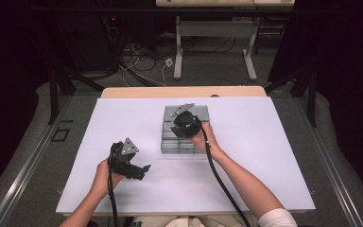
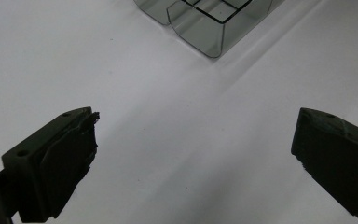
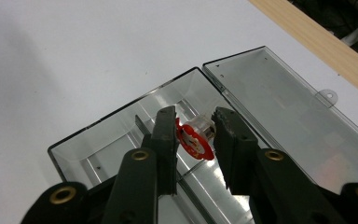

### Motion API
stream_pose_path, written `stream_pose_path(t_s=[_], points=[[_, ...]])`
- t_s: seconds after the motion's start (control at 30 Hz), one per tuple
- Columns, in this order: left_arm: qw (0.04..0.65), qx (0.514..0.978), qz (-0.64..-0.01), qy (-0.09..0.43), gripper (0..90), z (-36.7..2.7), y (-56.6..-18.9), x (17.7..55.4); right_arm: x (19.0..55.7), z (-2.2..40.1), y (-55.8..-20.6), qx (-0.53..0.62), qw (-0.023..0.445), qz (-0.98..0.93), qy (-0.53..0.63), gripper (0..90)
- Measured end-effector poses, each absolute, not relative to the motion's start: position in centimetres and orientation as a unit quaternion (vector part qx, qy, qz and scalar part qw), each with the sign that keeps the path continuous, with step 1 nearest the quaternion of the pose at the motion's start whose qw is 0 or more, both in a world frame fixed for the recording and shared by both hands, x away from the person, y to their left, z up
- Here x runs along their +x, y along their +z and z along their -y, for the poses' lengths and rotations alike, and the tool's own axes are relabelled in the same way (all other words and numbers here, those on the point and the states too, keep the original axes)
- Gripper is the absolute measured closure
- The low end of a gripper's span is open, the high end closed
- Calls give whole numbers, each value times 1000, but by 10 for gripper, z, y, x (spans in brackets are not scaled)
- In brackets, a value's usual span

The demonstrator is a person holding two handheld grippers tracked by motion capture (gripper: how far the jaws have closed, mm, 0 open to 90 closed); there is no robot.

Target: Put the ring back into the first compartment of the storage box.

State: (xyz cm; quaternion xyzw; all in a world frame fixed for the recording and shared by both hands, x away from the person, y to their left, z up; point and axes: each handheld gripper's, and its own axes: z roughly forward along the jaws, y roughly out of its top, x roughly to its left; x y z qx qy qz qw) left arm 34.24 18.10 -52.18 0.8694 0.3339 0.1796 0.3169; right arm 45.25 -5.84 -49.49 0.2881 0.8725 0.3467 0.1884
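Note:
A clear plastic compartment box (image 1: 169, 142) lies open in the middle of the white sheet, its lid (image 3: 284, 107) folded flat behind the tray (image 3: 98, 140). My right gripper (image 3: 195, 123) hangs over the tray's far compartments, shut on a small spool (image 3: 196, 139) with a red flange and a clear hub. From above, that right gripper (image 1: 185, 125) sits over the box's centre. My left gripper (image 1: 142, 171) rests low over bare sheet to the box's front left. Its jaws are wide open around nothing (image 2: 193, 154), and a corner of the box (image 2: 205, 32) lies ahead of them.
The white sheet (image 1: 264, 156) covers a wooden table whose far edge (image 1: 184, 91) shows beyond the box. Cables and table legs (image 1: 177, 52) stand on the floor behind. Dark curtains close in both sides.

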Motion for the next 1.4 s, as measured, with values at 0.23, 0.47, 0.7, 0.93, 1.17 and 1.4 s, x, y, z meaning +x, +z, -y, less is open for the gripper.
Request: stream_pose_path(t_s=[0.23, 0.47, 0.7, 0.93, 1.17, 1.4], points=[[313, 872, -334, 175, 0, -182, -522, 343, 463, 52, -504, 292, 178, -880, 330, 701], [316, 870, -335, 177, 0, -182, -523, 343, 468, 49, -511, 303, 173, -882, 315, 697], [312, 873, -332, 174, 0, -182, -522, 343, 470, 52, -511, 308, 180, -878, 320, 685], [315, 871, -332, 180, 0, -181, -522, 342, 470, 51, -512, 308, 184, -875, 324, 538], [318, 869, -330, 184, 0, -180, -522, 342, 465, 61, -505, 319, 152, -873, 336, 377], [315, 871, -328, 185, 0, -181, -521, 341, 451, 80, -503, 324, 127, -874, 340, 251]])
